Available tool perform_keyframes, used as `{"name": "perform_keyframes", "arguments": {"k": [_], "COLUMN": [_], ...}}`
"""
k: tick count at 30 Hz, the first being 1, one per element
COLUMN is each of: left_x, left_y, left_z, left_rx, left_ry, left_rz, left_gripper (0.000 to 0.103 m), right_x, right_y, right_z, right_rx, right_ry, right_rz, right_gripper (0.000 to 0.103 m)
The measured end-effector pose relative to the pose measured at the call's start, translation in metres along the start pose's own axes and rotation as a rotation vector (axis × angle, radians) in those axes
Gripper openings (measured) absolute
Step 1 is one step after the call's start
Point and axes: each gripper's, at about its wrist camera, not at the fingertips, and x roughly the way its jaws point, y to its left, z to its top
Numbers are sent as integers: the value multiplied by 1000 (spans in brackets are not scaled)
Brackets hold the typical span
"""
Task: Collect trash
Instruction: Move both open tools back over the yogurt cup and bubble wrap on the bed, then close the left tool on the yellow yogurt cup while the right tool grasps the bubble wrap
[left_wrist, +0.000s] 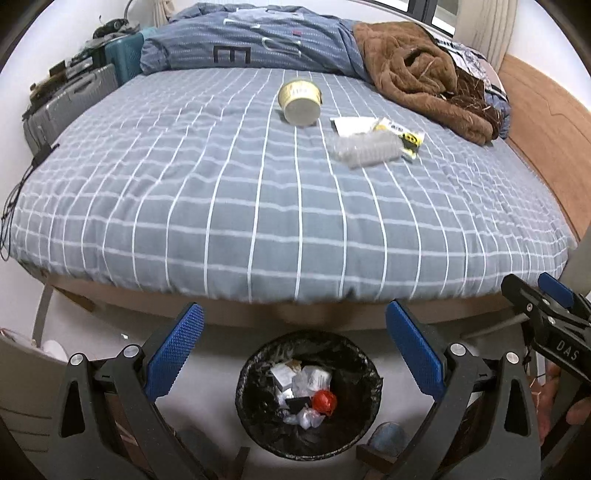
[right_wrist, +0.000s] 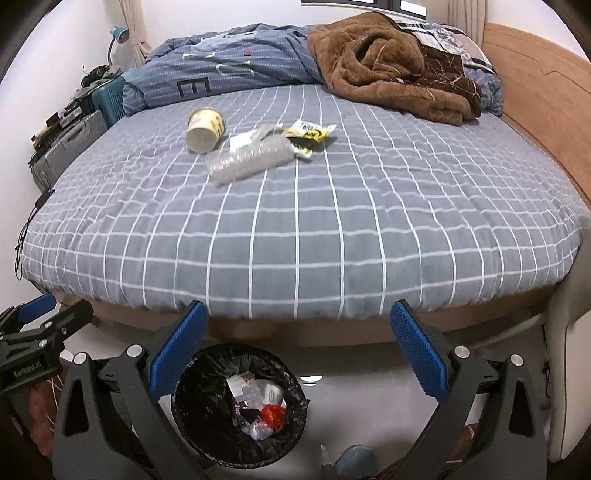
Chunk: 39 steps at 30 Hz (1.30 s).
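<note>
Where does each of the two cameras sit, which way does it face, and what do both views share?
Left wrist: on the left gripper, facing the bed over the bin; right gripper at right edge.
Right wrist: on the right gripper, facing likewise; left gripper at left edge.
Shared: bin, cup, clear tray, yellow wrapper, brown blanket.

- We read "DAS" in white on the black body of the right gripper (left_wrist: 554, 314), at three o'clock in the left wrist view.
- We read a large dark "E" on the blue duvet (left_wrist: 236, 48) at twelve o'clock.
</note>
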Motion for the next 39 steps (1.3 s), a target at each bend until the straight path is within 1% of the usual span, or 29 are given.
{"name": "perform_keyframes", "arguments": {"k": [8, 12, 18, 23, 29, 31, 35, 39], "left_x": [15, 30, 53, 73, 98, 111, 132, 157], "left_y": [-5, -9, -9, -5, 1, 1, 2, 2], "left_z": [45, 68, 103, 134, 178, 195, 220, 243], "left_rx": [6, 20, 11, 1, -23, -24, -25, -27], "left_ry": [-18, -21, -36, -42, -56, -61, -66, -54], "left_rz": [-13, -14, -6, 6, 7, 9, -1, -9], "left_gripper": [97, 97, 97, 97, 97, 97, 97, 97], "right_x": [18, 28, 49, 74, 101, 111, 131, 156], "right_y": [4, 5, 13, 21, 31, 34, 38, 44], "right_z": [38, 58, 87, 111, 137, 146, 158, 167], "right_rx": [-28, -27, -41, -42, -37, -35, -17, -5], "right_ry": [0, -1, -5, 2, 14, 21, 35, 67], "right_rz": [-6, -7, 5, 16, 53, 53, 70, 83], "right_gripper": [95, 95, 95, 95, 95, 95, 95, 95]}}
